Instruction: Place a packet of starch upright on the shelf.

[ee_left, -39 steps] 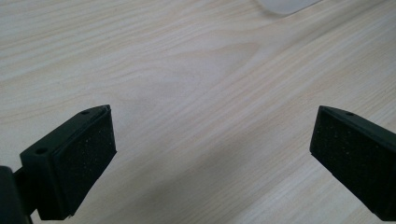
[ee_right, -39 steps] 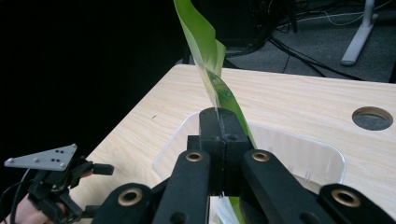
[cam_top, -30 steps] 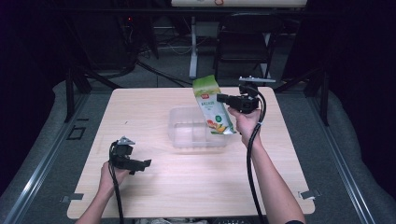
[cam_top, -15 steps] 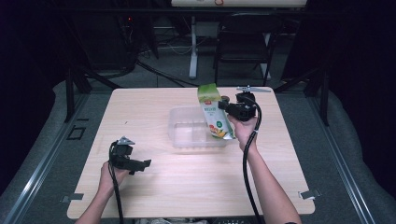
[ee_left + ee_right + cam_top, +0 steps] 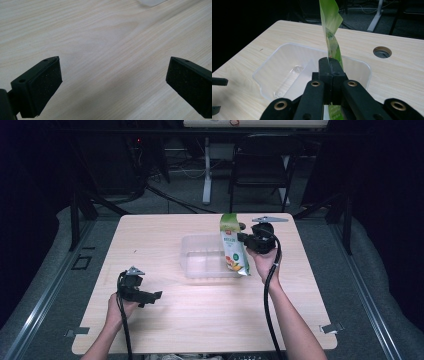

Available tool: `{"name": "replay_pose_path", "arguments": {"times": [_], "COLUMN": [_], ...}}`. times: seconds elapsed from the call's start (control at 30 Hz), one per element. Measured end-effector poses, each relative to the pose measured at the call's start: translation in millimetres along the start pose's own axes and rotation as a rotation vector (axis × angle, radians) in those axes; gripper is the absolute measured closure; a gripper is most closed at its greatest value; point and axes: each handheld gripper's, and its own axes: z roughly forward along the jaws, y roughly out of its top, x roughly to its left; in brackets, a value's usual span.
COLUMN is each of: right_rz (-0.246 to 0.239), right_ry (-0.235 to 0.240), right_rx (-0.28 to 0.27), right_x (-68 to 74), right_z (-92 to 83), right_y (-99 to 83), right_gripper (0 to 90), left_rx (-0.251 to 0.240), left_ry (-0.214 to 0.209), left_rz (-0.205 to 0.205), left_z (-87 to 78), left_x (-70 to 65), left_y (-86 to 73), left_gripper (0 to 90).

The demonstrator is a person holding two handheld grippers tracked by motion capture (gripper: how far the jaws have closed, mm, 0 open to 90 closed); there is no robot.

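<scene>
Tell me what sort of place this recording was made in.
Probably a lab or studio set up for recording. A lone wooden table stands on grey floor mats amid darkness, cables run across the floor behind it, and a folding chair stands at the back.

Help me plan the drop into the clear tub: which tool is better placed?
Right: the right tool already grips the green pouch beside the clear tub; the left tool sits open, far off.
</scene>
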Motion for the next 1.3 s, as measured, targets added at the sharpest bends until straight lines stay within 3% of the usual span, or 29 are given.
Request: {"name": "replay_pose_path", "arguments": {"times": [0.23,0.43,0.53,0.7,0.93,1.1,1.17,1.3], "right_rz": [-0.04,-0.047,-0.046,-0.05,-0.139,-0.161,-0.164,-0.14], "right_ry": [-0.021,-0.026,-0.02,-0.01,-0.052,-0.061,-0.056,-0.027], "right_rx": [0.037,0.055,0.075,0.095,0.21,0.253,0.28,0.277], "right_x": [2.7,2.3,-1.6,-4.4,3.4,7.7,8.8,10.5], "right_z": [1.8,2.2,5.0,9.2,28.4,38.1,42.7,43.0], "right_y": [5.2,8.0,12.9,22.2,46.1,51.2,51.8,50.6], "right_gripper": [87.9,83.6,71.7,62.9,56.7,61.6,73.3,89.2], "left_rx": [0.006,0.005,0.006,0.008,0.012,0.013,0.012,0.01], "left_ry": [-0.002,-0.001,-0.005,-0.005,-0.011,-0.01,-0.009,-0.008], "left_rz": [0.008,0.015,0.013,0.009,0.011,0.011,0.011,0.006], "left_z": [0.8,0.9,1.3,1.9,1.8,1.3,1.0,0.9], "left_x": [0.1,-0.2,-0.5,-0.7,0.0,0.1,0.6,0.6], "left_y": [0.3,0.6,0.7,0.8,0.9,0.5,0.2,0.0], "left_gripper": [0.3,0.3,0.3,0.3,0.3,0.3,0.3,0.3]}}
